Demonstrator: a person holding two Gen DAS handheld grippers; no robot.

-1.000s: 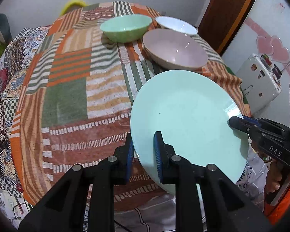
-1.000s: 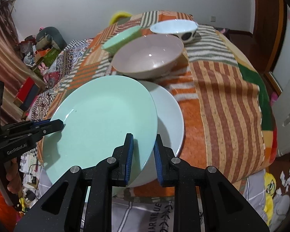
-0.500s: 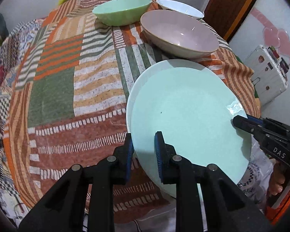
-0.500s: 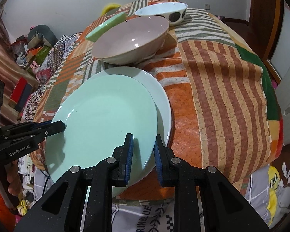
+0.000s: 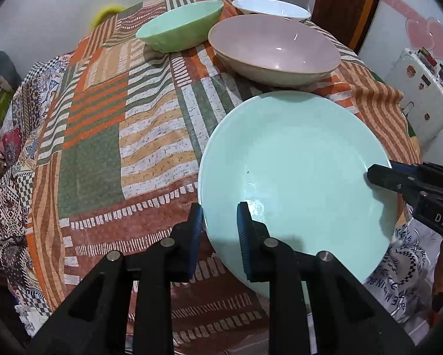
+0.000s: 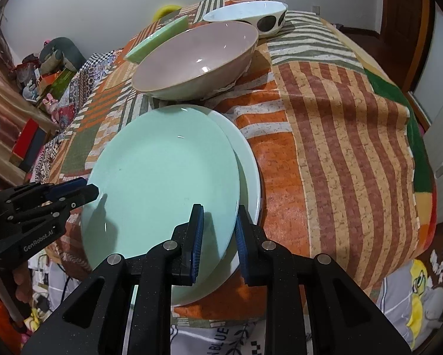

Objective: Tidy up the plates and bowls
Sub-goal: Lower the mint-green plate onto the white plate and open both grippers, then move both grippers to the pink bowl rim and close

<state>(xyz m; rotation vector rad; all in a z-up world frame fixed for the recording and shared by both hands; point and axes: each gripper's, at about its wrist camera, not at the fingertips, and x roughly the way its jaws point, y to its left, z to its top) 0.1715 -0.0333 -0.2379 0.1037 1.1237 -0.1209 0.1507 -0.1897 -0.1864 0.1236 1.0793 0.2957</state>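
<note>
A mint green plate (image 5: 295,174) (image 6: 162,183) is held at the table's near edge, over a paler plate (image 6: 248,165) lying on the cloth. My left gripper (image 5: 218,230) is shut on the green plate's near-left rim. My right gripper (image 6: 218,230) is shut on its right rim, and shows in the left wrist view (image 5: 381,177) at the right. A pink bowl (image 5: 274,50) (image 6: 194,59), a green bowl (image 5: 180,26) (image 6: 156,41) and a white spotted bowl (image 5: 271,7) (image 6: 248,14) stand beyond the plates.
The round table (image 5: 103,136) has a striped patchwork cloth (image 6: 339,136). A white appliance (image 5: 422,100) stands right of the table. A wooden door (image 5: 345,0) is behind it. Cluttered shelves (image 6: 35,88) are at the left.
Both grippers have carried the green plate forward and lowered it over the paler plate. The bowls look nearer now.
</note>
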